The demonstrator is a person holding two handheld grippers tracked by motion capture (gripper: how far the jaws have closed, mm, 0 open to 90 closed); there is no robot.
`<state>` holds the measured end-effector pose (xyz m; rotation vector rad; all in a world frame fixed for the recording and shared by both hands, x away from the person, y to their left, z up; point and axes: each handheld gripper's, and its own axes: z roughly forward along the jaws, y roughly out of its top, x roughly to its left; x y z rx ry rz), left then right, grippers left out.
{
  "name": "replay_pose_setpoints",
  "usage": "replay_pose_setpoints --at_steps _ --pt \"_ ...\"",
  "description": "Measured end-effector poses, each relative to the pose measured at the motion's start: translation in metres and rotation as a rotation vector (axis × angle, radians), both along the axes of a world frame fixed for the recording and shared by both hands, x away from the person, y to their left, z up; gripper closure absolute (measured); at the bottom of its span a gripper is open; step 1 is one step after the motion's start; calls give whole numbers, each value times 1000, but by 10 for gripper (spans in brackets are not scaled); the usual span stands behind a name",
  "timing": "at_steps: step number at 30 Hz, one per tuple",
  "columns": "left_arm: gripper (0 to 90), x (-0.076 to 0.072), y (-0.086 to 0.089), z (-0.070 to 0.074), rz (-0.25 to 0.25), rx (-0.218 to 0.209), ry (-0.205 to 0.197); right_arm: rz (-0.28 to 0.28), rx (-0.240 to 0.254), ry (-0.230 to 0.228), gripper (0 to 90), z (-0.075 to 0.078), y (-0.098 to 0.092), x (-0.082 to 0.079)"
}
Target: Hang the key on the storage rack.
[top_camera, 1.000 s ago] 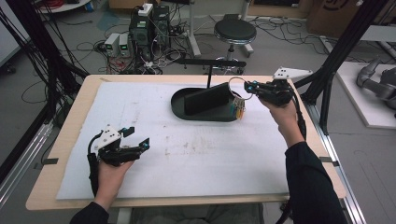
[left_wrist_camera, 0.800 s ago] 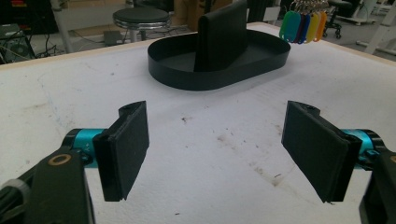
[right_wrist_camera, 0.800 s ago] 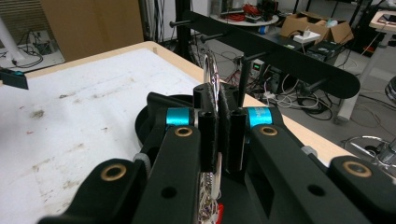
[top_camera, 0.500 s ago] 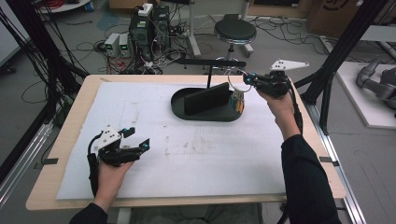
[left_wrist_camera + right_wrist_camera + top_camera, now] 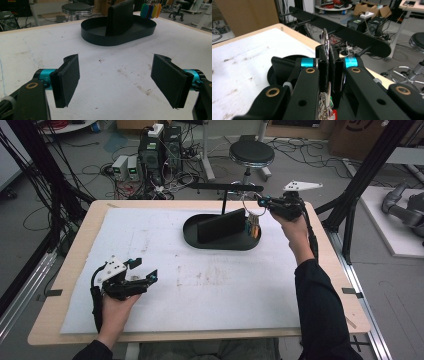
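My right gripper (image 5: 265, 201) is held in the air over the right end of the black oval tray (image 5: 200, 241), shut on a metal key ring (image 5: 248, 203). Several coloured key tags (image 5: 253, 226) dangle from the ring just above the tray's right rim. In the right gripper view the ring (image 5: 325, 40) stands up between the closed pads of that gripper (image 5: 327, 57), close to a black horizontal bar (image 5: 352, 37). My left gripper (image 5: 144, 269) rests open on the white mat at the front left, its jaws (image 5: 116, 82) wide apart and empty.
A black upright plate (image 5: 220, 225) stands inside the tray. The black bar (image 5: 227, 186) sits on a thin post behind the tray. A white mat (image 5: 210, 285) covers the wooden table. Behind the table are a stool (image 5: 251, 154) and cables.
My right gripper has risen and moved a little toward the far side, lifting the key ring and its tags higher over the tray's right end. The left gripper has stayed put.
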<state>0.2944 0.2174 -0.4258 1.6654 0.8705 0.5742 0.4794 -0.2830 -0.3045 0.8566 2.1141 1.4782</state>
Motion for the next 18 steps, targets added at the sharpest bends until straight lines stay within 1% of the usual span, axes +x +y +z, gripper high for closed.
replay_pose_setpoints --at_steps 1,3,7,11,14,16,18 --pt "233 -1 1 0 3 2 2 -3 5 2 879 0 0 1" --pt "233 -1 2 0 4 1 1 -15 -3 5 880 -2 1 4" --pt "233 -3 4 0 7 0 -1 -45 -3 43 880 -8 -3 10" --pt "233 -4 6 -1 14 0 -1 -79 6 51 879 -11 -7 15" --pt "233 -5 6 -1 17 -1 2 -88 3 60 879 -13 -9 17" --pt "233 -5 7 -1 17 2 0 -97 -7 69 879 -15 -9 19" --pt "233 -5 7 -1 17 3 0 -104 -1 78 879 -16 -10 20"
